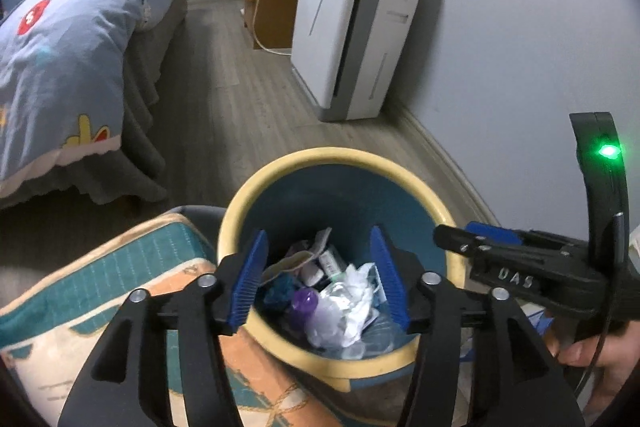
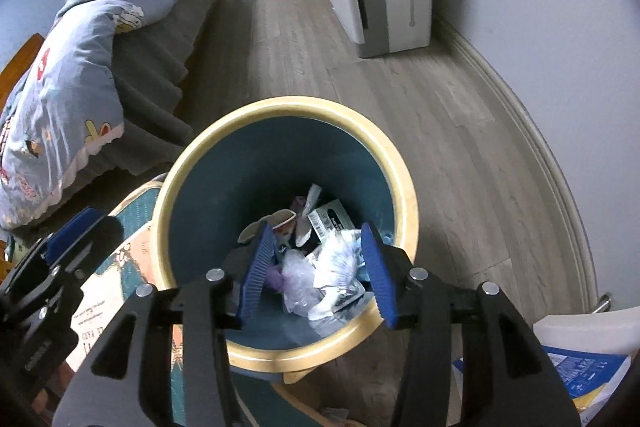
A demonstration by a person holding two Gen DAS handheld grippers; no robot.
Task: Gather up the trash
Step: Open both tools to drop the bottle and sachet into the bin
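A round trash bin (image 2: 400, 167), cream-rimmed with a dark teal inside, stands upright on the floor. Crumpled plastic and paper trash (image 2: 332, 267) lies heaped at its bottom.

One bin (image 2: 404, 163); two grippers; one bed (image 1: 80, 39); one purifier (image 1: 360, 27).

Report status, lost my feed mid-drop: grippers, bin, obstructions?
Left gripper open, empty. Right gripper open, empty. Both over trash bin; trash lies inside. Nothing blocking.
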